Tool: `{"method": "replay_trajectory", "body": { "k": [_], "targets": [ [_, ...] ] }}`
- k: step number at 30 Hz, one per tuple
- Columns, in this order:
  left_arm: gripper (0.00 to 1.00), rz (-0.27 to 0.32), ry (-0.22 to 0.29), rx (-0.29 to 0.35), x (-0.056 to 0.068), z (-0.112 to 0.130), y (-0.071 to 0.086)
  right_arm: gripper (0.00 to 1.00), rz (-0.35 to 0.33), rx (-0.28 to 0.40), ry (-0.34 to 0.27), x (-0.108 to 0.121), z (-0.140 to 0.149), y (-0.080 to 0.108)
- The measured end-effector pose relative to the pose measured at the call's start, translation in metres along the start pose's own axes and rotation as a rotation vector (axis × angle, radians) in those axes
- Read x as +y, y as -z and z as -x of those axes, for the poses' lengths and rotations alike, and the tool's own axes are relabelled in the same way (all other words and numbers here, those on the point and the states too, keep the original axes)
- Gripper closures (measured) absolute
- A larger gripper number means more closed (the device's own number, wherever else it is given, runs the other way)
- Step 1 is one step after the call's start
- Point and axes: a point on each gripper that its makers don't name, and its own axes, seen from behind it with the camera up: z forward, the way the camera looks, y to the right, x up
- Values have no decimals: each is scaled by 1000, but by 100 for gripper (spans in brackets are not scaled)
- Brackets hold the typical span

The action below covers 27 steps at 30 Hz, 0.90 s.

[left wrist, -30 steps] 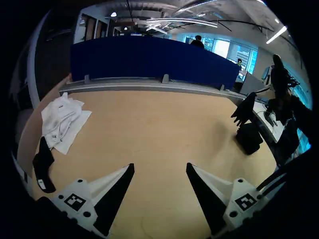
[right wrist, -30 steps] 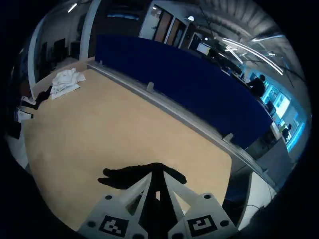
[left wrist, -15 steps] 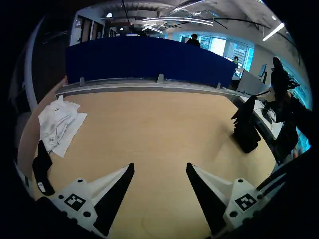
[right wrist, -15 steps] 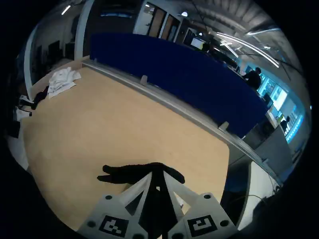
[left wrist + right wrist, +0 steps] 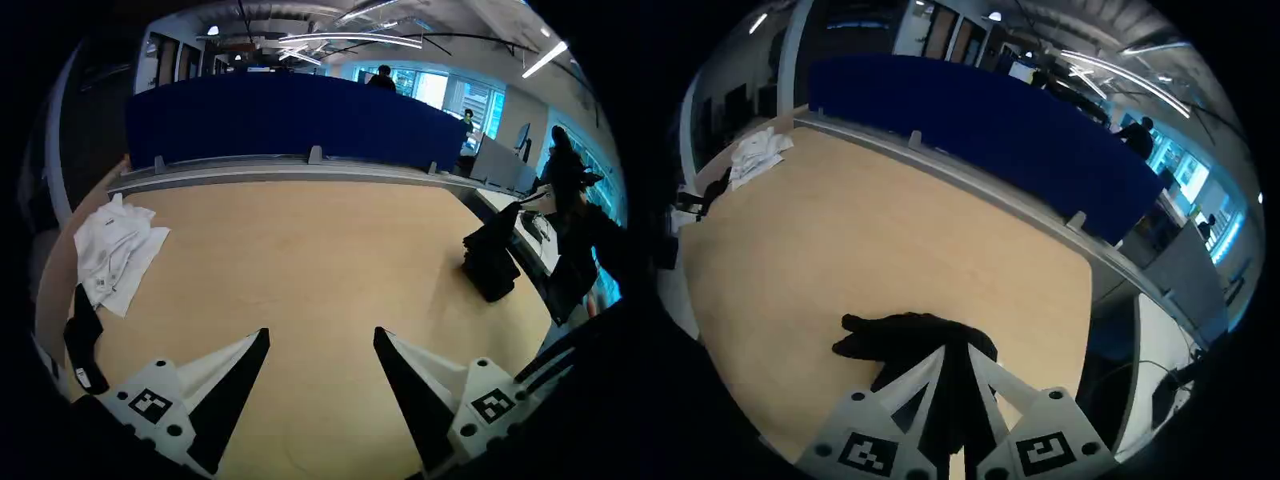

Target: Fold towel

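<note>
- Pale wood-grain table lies flat beneath the left gripper in the left gripper view. The gripper hovers level over the near edge and faces the blue divider. Its two white plastic wedge fingers, black on their inner faces, are spread wide with nothing between them.
- Near the divider's right end, the black towel is a soft, bunched heap drawn up into a peak. Just above it is the right gripper, held by a dark-sleeved arm.
- Off the divider's left end lies a crumpled white cloth, and a black rag sits farther from the divider than it.
- In the right gripper view, the right gripper tilts down toward the table, angled at the divider. Its fingers are drawn narrow and pinch the limp, matte towel, whose folds spill out to one side.
- By the divider's far-left end, the white cloth looks small and rumpled.
</note>
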Motion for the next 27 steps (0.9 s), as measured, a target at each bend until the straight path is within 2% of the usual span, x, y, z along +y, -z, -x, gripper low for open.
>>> {"method": "replay_trajectory", "body": {
  "k": [12, 27],
  "targets": [
    [3, 8, -8, -6, 3, 3, 1, 95, 19, -46, -23, -1, 43, 8],
    [3, 10, -15, -16, 5, 7, 3, 95, 42, -145, -68, -1, 110, 2]
  ]
}}
